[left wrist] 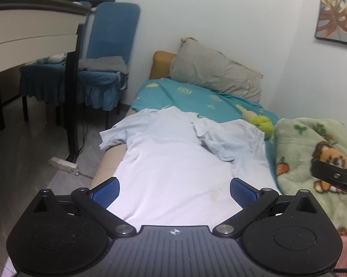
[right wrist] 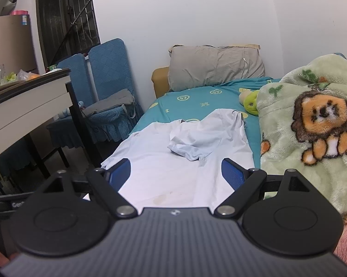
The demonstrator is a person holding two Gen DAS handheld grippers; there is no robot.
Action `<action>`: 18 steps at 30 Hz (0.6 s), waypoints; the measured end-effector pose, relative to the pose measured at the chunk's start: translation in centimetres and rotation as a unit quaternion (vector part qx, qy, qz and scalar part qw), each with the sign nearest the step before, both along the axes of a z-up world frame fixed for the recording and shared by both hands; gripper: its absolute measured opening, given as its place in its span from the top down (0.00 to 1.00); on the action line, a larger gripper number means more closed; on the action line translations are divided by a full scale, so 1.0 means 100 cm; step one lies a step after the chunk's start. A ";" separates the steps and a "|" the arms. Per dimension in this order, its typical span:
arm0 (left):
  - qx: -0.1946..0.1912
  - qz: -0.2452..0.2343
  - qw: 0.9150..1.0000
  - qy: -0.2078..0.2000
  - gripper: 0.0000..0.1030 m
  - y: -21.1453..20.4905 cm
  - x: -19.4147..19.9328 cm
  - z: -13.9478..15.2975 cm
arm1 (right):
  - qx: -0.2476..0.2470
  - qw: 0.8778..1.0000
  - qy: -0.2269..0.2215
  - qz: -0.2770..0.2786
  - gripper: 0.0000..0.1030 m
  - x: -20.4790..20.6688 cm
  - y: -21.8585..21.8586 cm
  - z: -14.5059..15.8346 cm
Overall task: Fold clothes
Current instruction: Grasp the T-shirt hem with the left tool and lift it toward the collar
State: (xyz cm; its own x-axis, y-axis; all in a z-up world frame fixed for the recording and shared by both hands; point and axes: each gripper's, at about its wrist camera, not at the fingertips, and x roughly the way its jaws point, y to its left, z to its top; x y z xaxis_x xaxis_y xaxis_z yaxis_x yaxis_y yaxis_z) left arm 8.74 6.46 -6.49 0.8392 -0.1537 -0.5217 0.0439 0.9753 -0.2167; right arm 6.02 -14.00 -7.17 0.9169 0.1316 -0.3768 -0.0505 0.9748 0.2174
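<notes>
While spread flat along the teal bed (left wrist: 196, 92), pale blue shirt (left wrist: 173, 161) with right sleeve folded inward; left gripper (left wrist: 174, 190) and right gripper (right wrist: 175, 173) spread wide above near hem, gripping nothing.

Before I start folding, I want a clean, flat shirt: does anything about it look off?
Yes. The pale blue shirt has a faint brownish stain near its hem, between the open left gripper's fingers. Its right sleeve is already flipped over the chest and rumpled, while the other sleeve hangs off the bed edge.
</notes>
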 end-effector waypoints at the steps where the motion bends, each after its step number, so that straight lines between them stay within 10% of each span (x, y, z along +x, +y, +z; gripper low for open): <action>1: -0.002 0.004 1.000 0.003 0.00 0.002 0.002 -0.001 | 0.000 1.000 0.001 0.000 0.16 0.001 0.000 -0.001; 11: -0.057 0.055 0.995 0.065 0.00 0.028 0.055 -0.018 | 0.013 1.000 0.013 -0.007 0.16 0.000 -0.006 -0.003; 18: -0.135 0.166 0.964 0.160 0.01 0.096 0.154 -0.062 | 0.030 0.999 0.025 -0.018 0.15 0.008 -0.014 -0.011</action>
State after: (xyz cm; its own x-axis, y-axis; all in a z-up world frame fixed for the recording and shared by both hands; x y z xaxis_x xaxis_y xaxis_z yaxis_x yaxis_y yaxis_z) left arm 24.13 16.02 -12.71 0.6690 -0.0713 -0.7399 -0.3716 0.8300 -0.4159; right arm 6.86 -15.37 -8.29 0.9014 0.1229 -0.4151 -0.0037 0.9610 0.2763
